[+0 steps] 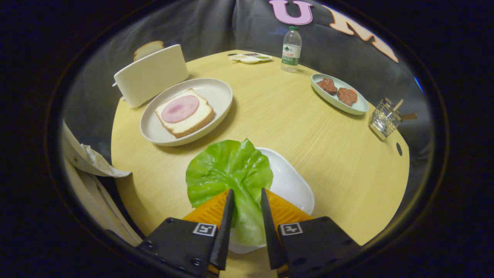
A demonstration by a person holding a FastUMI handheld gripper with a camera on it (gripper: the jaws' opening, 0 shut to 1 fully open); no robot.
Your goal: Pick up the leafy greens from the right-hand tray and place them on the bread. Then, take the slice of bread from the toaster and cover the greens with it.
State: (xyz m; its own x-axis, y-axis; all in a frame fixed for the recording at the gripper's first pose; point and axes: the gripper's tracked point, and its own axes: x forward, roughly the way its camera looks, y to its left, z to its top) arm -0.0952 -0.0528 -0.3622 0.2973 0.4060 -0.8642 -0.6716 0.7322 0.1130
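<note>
Gripper (247, 195) narrowed on the stem end of the leafy greens (228, 170); both fingers look pressed against the stalk, so I read it as gripped. Leaf fans out ahead of the tips, partly over the white tray (293, 181) it came from. Whether it's lifted clear or resting on the tray, can't tell.

Holding by the stalk makes sense: the stiffest part, and it leaves the broad blade free to drape over the target.

Target sits at 11 o'clock from the fingertips: bread (185, 112) with a slice of ham (180, 108) on top, on a round plate (222, 96). Flat and open from above, so an easy drop zone.

Beyond the plate, same bearing: toaster (150, 75) with the second slice (148, 49) standing up out of the slot, top exposed for a pinch later.

At 1 o'clock, well apart: tray of meat patties (339, 92). Water bottle (291, 49) and a small dish (251, 58) near 12, at the far edge of the desk (308, 135). Wire basket (384, 119) at 2.

Next, in my judgement: carry up and left, keep the leaf low so it doesn't flop.
</note>
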